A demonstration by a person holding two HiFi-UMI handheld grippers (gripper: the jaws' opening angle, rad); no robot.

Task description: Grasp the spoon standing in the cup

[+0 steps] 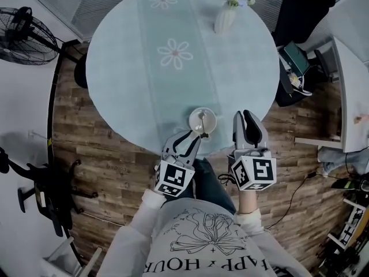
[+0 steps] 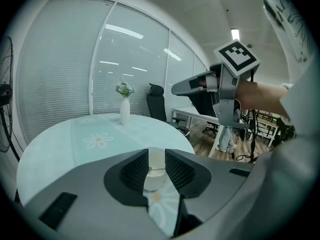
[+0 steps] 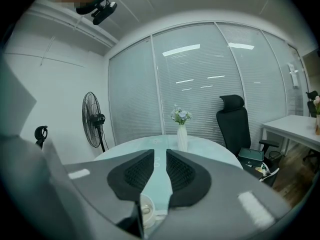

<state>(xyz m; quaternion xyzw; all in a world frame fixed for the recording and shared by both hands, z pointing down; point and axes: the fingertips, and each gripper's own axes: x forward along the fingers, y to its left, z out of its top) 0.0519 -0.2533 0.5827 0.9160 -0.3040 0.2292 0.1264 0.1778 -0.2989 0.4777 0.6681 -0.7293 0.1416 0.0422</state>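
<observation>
A white cup (image 1: 203, 120) stands near the front edge of the round table (image 1: 127, 68), with a spoon (image 1: 202, 126) standing in it. My left gripper (image 1: 194, 136) is open just in front of the cup, its tips close to the near rim. In the left gripper view the cup (image 2: 155, 176) shows through the gap of the left gripper (image 2: 156, 156), beyond the pads; nothing is held. My right gripper (image 1: 245, 115) hovers to the right of the cup, jaws a little apart and empty. The right gripper view shows the cup (image 3: 146, 209) low and left of the right gripper (image 3: 159, 156).
A white vase of flowers (image 1: 226, 17) stands at the table's far side. Around the table are a black office chair (image 1: 300, 10), a standing fan (image 1: 23, 27), a white desk (image 1: 351, 97) at the right and cables on the wooden floor.
</observation>
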